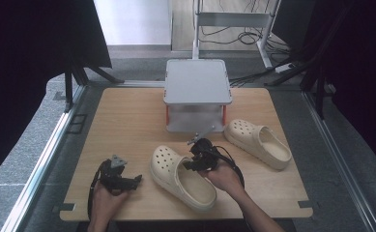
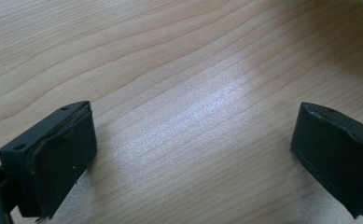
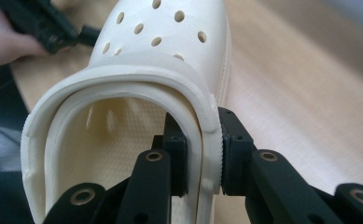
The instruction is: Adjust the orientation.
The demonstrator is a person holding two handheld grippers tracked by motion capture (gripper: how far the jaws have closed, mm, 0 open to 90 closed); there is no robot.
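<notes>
**Thin grip on a clog wall**

Right tool (image 3: 205,154) clamped on side wall of cream clog (image 1: 181,177), low over desk (image 1: 127,121) near front edge. Could slip or twist free, given narrow pinch on soft foam. Left tool (image 2: 193,154) spread apart, resting nearby.

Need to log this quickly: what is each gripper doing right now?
Left gripper: open, nothing between the jaws, over the table.
Right gripper: shut on the side wall of the near clog.
</notes>
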